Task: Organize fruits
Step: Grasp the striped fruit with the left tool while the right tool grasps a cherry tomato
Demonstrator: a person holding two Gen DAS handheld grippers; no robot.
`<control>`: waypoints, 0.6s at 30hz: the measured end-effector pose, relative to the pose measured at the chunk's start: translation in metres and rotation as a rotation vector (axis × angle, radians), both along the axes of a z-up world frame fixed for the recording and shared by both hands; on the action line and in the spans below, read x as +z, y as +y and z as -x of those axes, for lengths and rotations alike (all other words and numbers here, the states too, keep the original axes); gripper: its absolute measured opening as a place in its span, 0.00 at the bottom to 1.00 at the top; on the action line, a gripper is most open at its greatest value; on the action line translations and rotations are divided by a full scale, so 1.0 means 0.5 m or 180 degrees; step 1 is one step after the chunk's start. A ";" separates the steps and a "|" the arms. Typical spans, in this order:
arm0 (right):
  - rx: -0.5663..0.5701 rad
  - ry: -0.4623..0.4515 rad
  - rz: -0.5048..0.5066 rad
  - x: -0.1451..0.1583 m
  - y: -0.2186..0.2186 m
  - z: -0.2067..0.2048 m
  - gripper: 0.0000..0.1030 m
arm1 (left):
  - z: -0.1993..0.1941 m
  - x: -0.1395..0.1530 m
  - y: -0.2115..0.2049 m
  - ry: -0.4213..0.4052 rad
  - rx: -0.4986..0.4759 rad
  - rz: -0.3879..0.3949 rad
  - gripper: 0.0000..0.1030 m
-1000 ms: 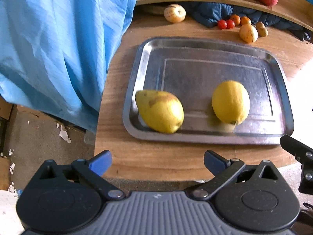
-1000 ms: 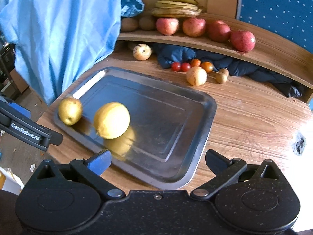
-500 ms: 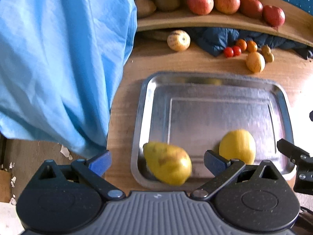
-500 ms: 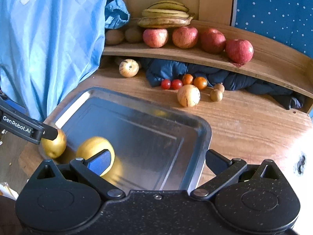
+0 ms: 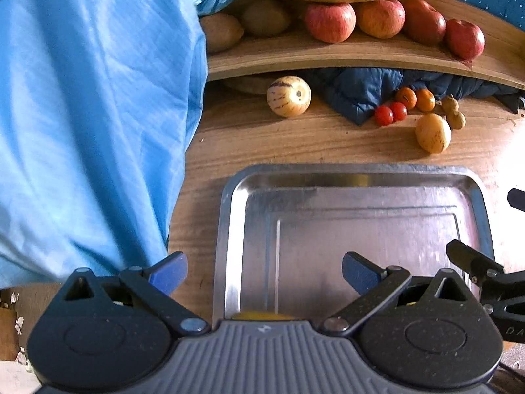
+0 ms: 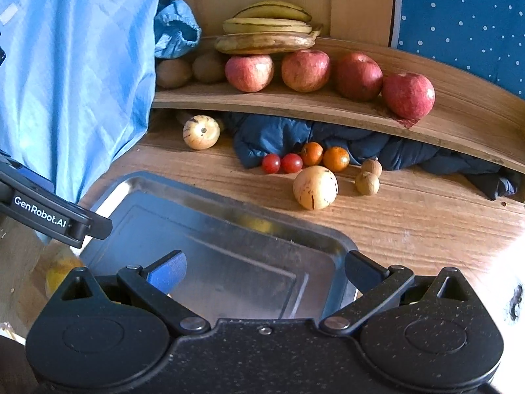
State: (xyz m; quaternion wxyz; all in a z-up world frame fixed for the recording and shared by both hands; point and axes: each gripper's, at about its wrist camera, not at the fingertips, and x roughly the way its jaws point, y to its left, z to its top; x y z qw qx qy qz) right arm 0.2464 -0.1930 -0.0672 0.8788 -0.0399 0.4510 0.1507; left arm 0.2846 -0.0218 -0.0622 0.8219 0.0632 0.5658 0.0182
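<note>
- My left tongs (image 5: 264, 271) stand wide apart with nothing between the fingers, hovering over the near edge of the tray (image 5: 229, 229).
- My right tongs (image 6: 265, 271) are wide and empty as well, over the tray's near right corner; the left tool's tip shows at the side.
- A yellow fruit (image 5: 261, 316) peeks out just under my left tongs, mostly hidden by the tool body, so I cannot tell how it lies.
- Another yellow fruit (image 6: 60, 272) sits low at the left of the right view, half hidden.
- I judge these firm, fairly heavy, smooth-skinned and apt to roll on the slick metal; I would close across the widest middle, gently.
- Beyond the tray, well apart from both tongs, lie two striped melons (image 6: 315, 187), cherry tomatoes (image 6: 282, 163), small oranges (image 6: 335, 158) and nuts (image 6: 367, 183).
- On the shelf (image 6: 295, 101) sit apples (image 6: 305, 70) and bananas (image 6: 269, 31).
</note>
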 end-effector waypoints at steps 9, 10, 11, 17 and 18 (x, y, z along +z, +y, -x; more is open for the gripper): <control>-0.0035 -0.0021 -0.0053 -0.011 0.022 -0.044 0.99 | -0.058 -0.025 0.013 -0.0008 -0.0030 0.0025 0.99; -0.0022 -0.0024 -0.0053 -0.013 0.028 -0.049 0.99 | -0.065 -0.028 0.014 -0.0008 -0.0033 0.0029 0.99; -0.0006 -0.0025 -0.0051 -0.015 0.034 -0.053 0.99 | -0.072 -0.032 0.015 -0.0010 -0.0037 0.0033 0.99; 0.0064 -0.0008 0.0009 -0.029 0.066 -0.087 0.99 | -0.122 -0.046 0.025 -0.0028 -0.0038 0.0111 0.99; 0.0067 -0.0001 0.0013 -0.032 0.070 -0.092 0.99 | -0.131 -0.048 0.027 -0.0031 -0.0036 0.0121 0.99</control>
